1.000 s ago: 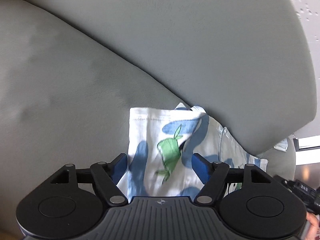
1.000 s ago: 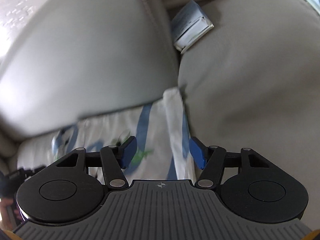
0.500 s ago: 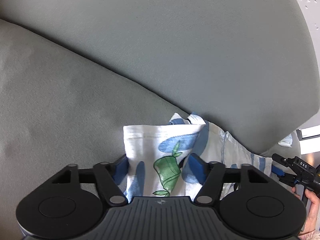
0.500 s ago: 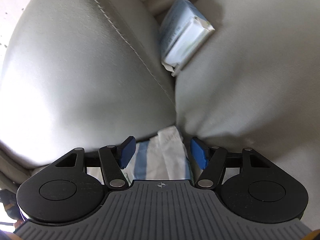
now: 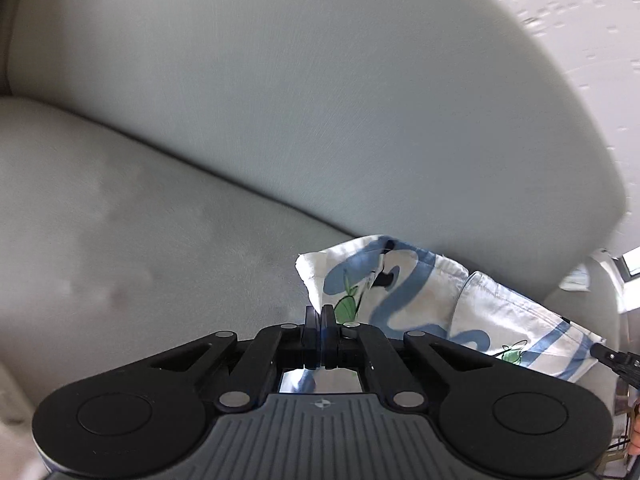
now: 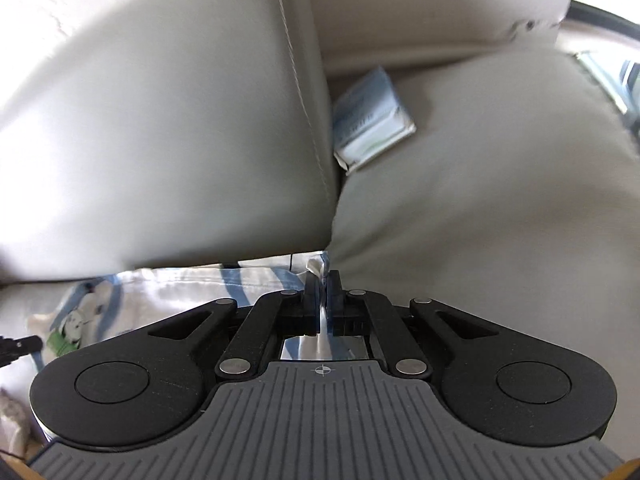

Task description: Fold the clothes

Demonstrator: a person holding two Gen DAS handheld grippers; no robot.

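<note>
Setting: grey sofa (image 5: 168, 264), seat cushion below and back cushion (image 5: 320, 100) behind.
Garment: white cloth with blue swirls and green print (image 5: 400, 280), lying on the seat against the foot of the back cushion, stretched between the two grippers.
Left gripper (image 5: 321, 316): jaws pressed together on the garment's left corner, fabric showing through the slot behind them.
Right gripper (image 6: 322, 284): jaws closed on the garment's right edge, a thin fold pinched between them.
Far right: small blue-and-white packet (image 6: 372, 120), wedged in the gap between cushions, well apart from the garment.
</note>
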